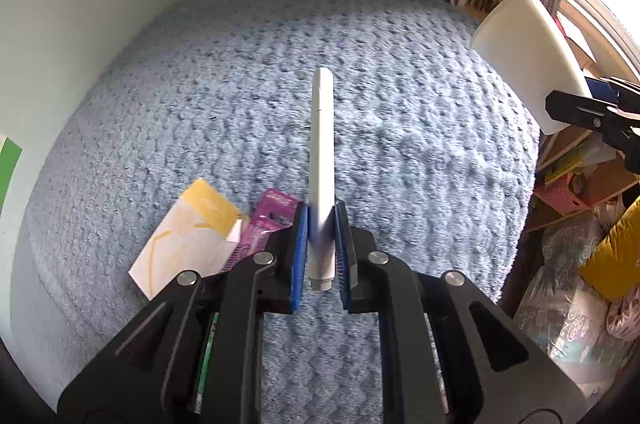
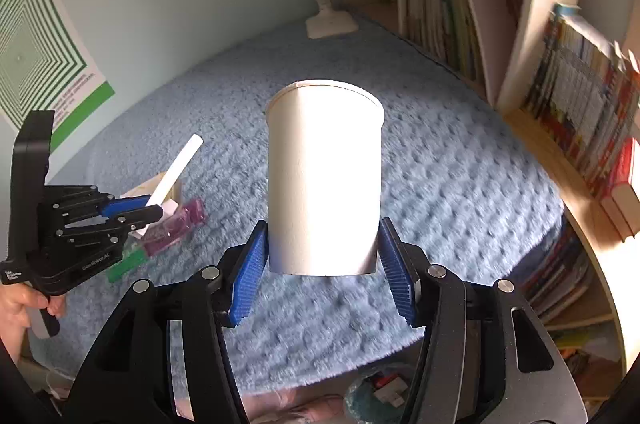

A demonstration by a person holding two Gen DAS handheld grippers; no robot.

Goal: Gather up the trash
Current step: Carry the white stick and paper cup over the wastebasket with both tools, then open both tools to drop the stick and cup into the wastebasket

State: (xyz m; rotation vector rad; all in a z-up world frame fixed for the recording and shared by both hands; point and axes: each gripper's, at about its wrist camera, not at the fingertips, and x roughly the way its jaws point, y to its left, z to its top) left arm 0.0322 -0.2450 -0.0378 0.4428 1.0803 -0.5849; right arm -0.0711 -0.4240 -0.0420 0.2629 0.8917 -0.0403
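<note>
- Left wrist view: the left gripper (image 1: 321,244) is pinched on a white pen (image 1: 322,160); the blue pads press its lower end and the pen sticks out forward, above the blue blanket (image 1: 240,84).
- Just left of the pads, a yellow-white card (image 1: 184,240) and a pink packet (image 1: 266,220) lie on the blanket, touching each other; the pen is lifted clear of them.
- At the right edge of this view a white cup (image 1: 524,60) is in the air, carried by the right gripper (image 1: 592,112).
- Right wrist view: the right gripper (image 2: 322,264) clamps the cup (image 2: 324,176) by its base, one pad on each side, with the mouth pointing away from the camera.
- To the left of the cup, the left gripper (image 2: 136,212) with the pen (image 2: 176,168) is near but still apart from it.
- Step, as I judge: the pen is picked and the cup serves as the trash holder; the two are being brought together.
- Next move calls for aiming the pen tip at the cup mouth and letting go only when it is inside; the card and the packet are still to collect.
</note>
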